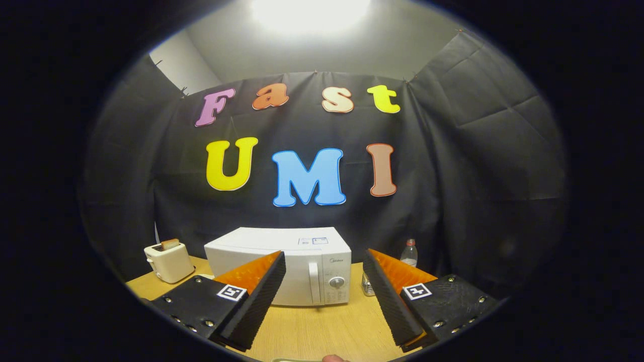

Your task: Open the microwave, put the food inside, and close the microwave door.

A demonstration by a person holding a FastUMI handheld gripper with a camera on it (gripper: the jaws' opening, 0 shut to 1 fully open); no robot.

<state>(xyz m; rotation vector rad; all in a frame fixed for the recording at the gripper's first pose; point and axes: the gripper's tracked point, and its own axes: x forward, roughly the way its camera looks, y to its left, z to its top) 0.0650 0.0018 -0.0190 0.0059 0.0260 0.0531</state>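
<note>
**Gripper squared up to a closed microwave**

Fingertip [333,358] pokes in nearest, below the gripper [324,266], whose jaws stand wide, holding nothing. Beyond them, dead ahead: white microwave [279,261], door shut, its vertical handle [314,282] showing in the gap. Bare wooden table [322,327] between. Toaster [168,261] sits off left, water bottle [410,253] right. Food: can't tell where.

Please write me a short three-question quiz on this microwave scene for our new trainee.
1. True or false: the microwave door is open.
2. What stands left of the microwave? A) a kettle B) a toaster C) a bowl
3. Fill in: the gripper fingers are ____, with nothing between them.

Key: 1 false, the door is shut. 2 B, with toast in its slot. 3 open; a plastic bottle stands right of the microwave on the wooden table.
</note>
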